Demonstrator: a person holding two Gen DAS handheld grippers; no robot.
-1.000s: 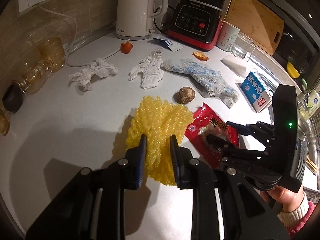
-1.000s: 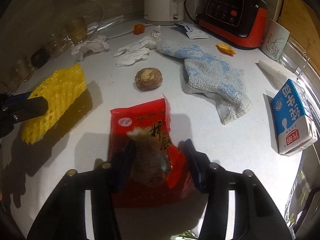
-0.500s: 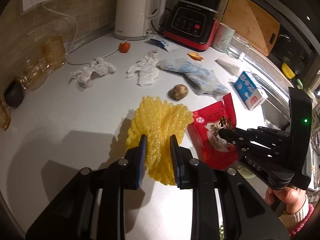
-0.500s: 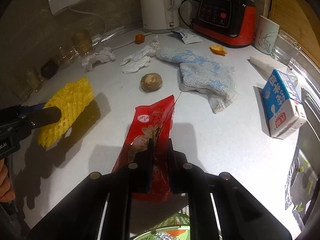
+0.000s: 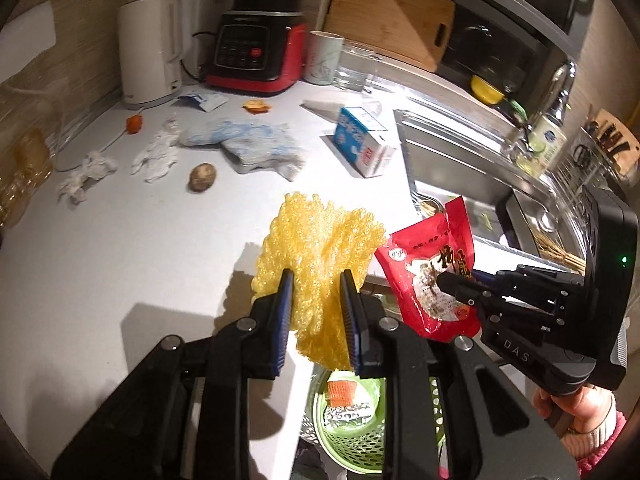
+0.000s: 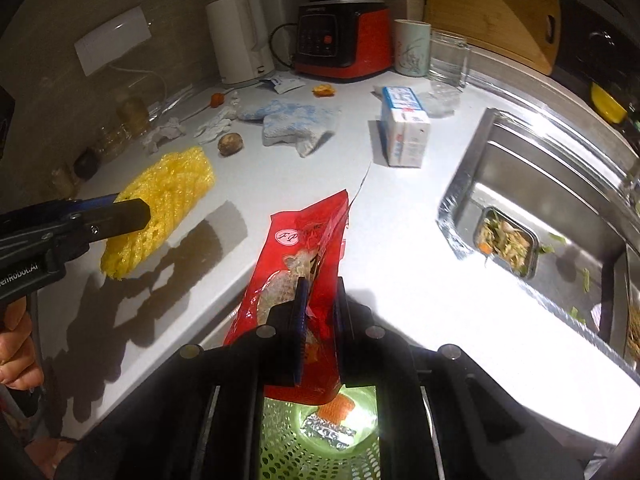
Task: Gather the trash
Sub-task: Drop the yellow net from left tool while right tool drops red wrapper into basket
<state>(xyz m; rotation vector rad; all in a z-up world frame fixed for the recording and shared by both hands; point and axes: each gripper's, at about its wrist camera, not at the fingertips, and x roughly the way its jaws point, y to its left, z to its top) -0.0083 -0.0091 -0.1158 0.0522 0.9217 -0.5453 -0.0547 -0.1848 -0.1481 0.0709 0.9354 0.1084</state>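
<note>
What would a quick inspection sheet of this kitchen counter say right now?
Surface: white countertop, lit, with hard shadows.
Job's things: yellow foam net and red snack bag, both lifted; green basket below the counter edge, some trash already in it.
Clutter: crumpled tissues, blue cloth, milk carton, brown round item, orange peel.
Grippers: left gripper shut on the net; right gripper shut on the bag.
Cables: white cord by the kettle.
Surroundings: blender, cutting board, sink holding a food container.
</note>
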